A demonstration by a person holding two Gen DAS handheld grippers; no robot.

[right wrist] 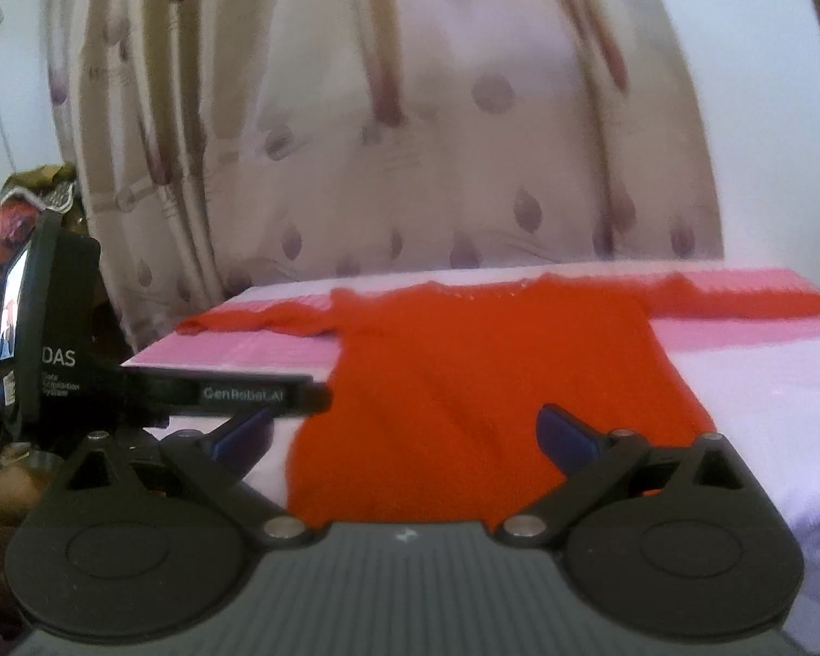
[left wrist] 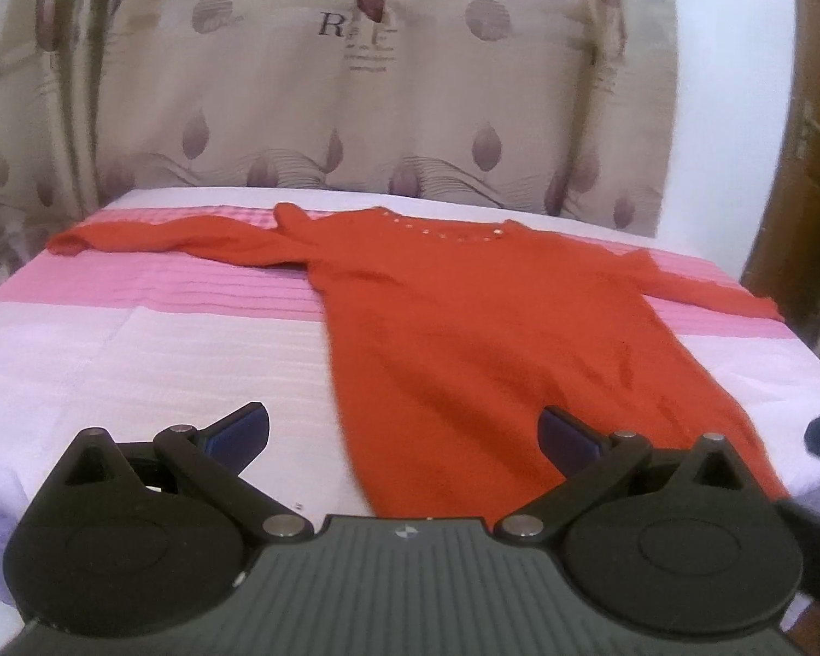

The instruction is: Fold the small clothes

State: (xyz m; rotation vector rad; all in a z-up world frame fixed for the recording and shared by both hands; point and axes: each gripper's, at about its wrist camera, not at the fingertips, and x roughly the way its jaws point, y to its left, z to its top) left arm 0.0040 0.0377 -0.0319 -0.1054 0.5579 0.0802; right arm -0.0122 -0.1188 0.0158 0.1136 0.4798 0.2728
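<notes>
**Red sweater laid flat, both grippers poised at its hem**

A red long-sleeved sweater (left wrist: 464,317) lies spread on a bed (left wrist: 136,339) with a pink-and-white cover, neckline toward the far edge by the curtain (left wrist: 300,109), sleeves stretched toward the left and right edges. The left gripper (left wrist: 404,432) and right gripper (right wrist: 404,432) hover over the near hem, fingers spread wide, holding nothing. A good first fold likely means pinching one sleeve near its cuff and carrying it across the body without dragging the fabric.
</notes>
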